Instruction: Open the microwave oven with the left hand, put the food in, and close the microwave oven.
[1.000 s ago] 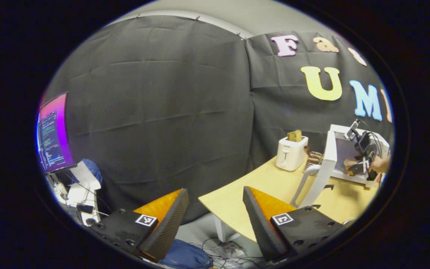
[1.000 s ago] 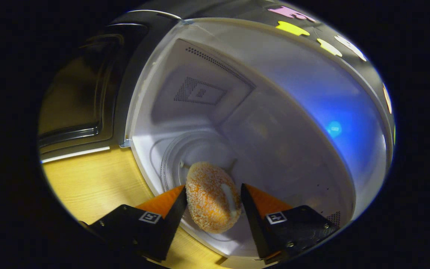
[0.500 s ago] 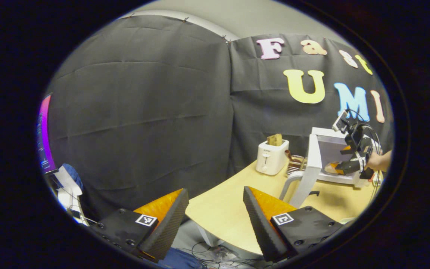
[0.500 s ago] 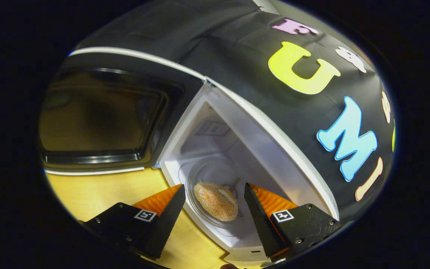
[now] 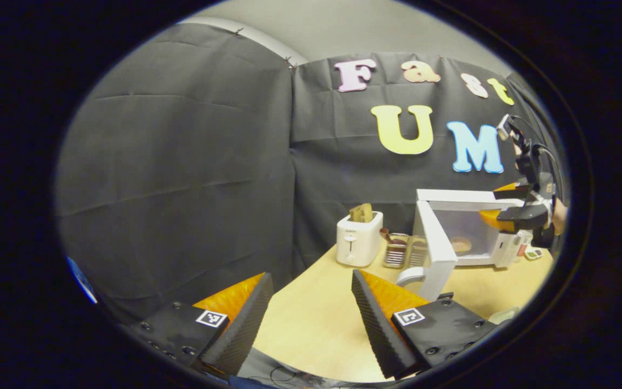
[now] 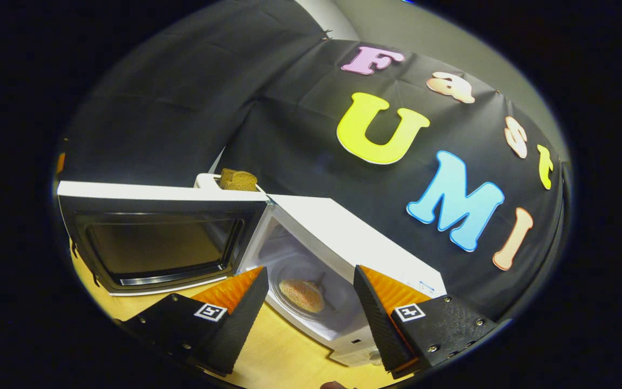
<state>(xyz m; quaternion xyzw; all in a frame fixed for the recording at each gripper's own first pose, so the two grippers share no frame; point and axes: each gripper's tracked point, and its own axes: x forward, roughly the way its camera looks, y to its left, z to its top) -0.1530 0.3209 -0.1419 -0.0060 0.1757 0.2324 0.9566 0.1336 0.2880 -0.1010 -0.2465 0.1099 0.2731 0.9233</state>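
Note:
The white microwave [image 6: 343,232] stands with its door [image 6: 160,237] swung wide to the left. A round, crumb-coated bun [image 6: 301,294] lies on the glass turntable inside. My right gripper [image 6: 311,313] hovers open just outside and above the cavity mouth, holding nothing. In the left gripper view the microwave [image 5: 467,227] sits at the table's far right, door [image 5: 432,237] open, bun [image 5: 459,245] inside. The right gripper [image 5: 497,204] hangs at the microwave's top front corner. My left gripper [image 5: 311,319] is open and empty over the near table edge, well short of the door.
A white toaster [image 5: 358,237] with bread in it stands left of the microwave, and a small wire rack [image 5: 405,249] sits between them. The wooden table [image 5: 322,302] stretches from the left gripper to the door. A hand [image 5: 558,216] holds the right gripper.
My right gripper let go of the bun on the turntable and drew back and up out of the cavity. The left gripper view swung toward the microwave.

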